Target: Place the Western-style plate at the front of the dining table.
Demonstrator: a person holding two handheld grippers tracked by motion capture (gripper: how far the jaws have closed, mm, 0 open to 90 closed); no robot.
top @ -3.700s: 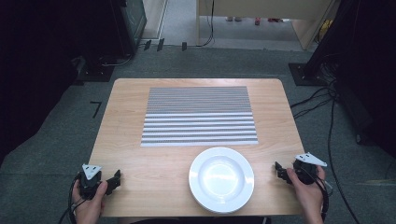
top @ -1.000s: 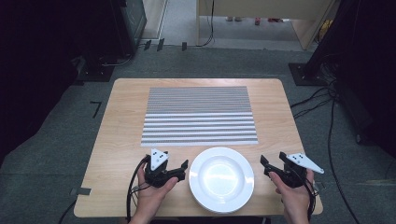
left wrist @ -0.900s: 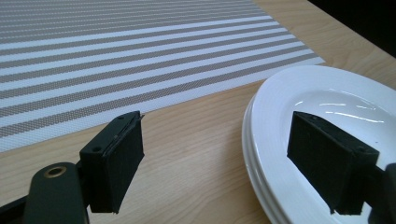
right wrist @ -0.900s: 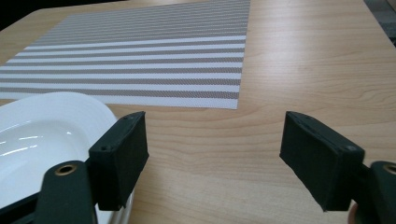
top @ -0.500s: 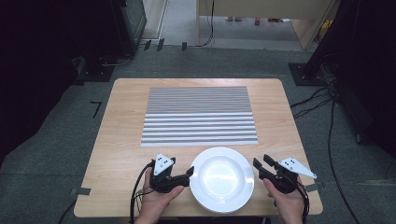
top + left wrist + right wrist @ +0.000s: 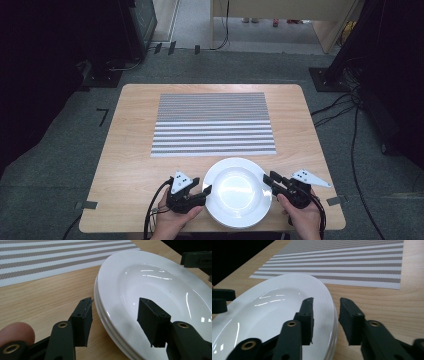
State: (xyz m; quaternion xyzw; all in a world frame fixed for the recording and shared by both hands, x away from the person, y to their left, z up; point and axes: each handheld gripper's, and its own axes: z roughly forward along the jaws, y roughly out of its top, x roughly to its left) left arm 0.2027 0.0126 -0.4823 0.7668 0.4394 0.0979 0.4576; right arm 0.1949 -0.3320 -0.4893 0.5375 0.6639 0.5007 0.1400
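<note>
A: High view first: where's the plate point(image 6: 238, 192)?

B: At the table's point(image 6: 130, 150) near edge, a little right of the middle, just short of the striped placemat point(image 6: 214, 124). From the left gripper view its rim looks doubled, so I'd judge it's a stack of plates rather than one.

A: And the claws?

B: The left claw point(image 6: 205, 191) is at the plate's left rim, the right claw point(image 6: 268, 180) at its right rim. Both stand open with nothing gripped. In the left gripper view the rim point(image 6: 105, 315) sits between the spread jaws, one outside on the wood, one over the bowl. The right gripper view shows the same, with a narrower gap, the rim point(image 6: 329, 307) in it.

A: So which step is this?

B: Lining up a two-sided grasp, I'd say. Next calls for closing each claw on the rim, evenly, then lifting level, probably toward the placemat.

A: Anything in the way?

B: Nothing lies between plate and placemat. The risk I see is pinching just the top plate, or a glossy rim slipping if one side closes first.
</note>
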